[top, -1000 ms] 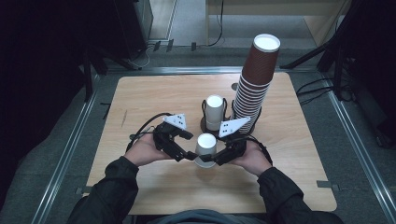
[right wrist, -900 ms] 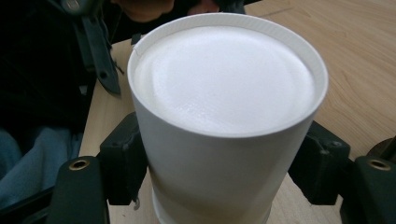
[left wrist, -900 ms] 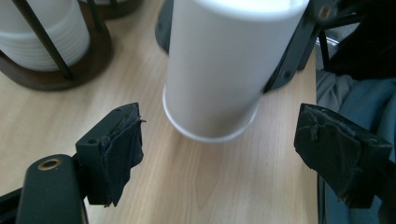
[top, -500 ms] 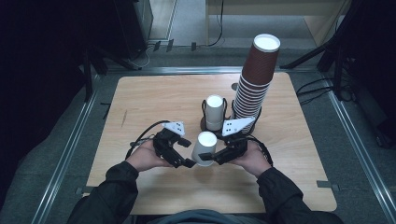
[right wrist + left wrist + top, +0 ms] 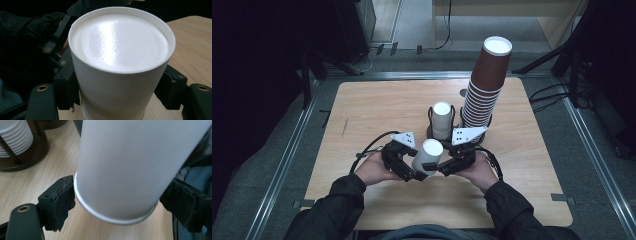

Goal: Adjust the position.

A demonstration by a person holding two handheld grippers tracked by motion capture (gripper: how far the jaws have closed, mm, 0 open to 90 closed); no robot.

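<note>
Overhead, I see both grippers pinching one white paper cup (image 5: 426, 156) near the table's (image 5: 362, 110) front edge. My left gripper (image 5: 117, 200) clamps its rolled rim; my right gripper (image 5: 120, 92) squeezes below its closed base.

Dim, dark-edged high view; overhead glare on the white cup (image 5: 120, 47), soft close-up blur.

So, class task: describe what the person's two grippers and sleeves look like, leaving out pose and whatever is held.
Both the left gripper and right gripper are black, with two padded black jaws showing brass-coloured screw holes. Each carries a pale grey three-cornered plate marked with dark dots and trails a black cable. The person wears dark sleeves.
</note>
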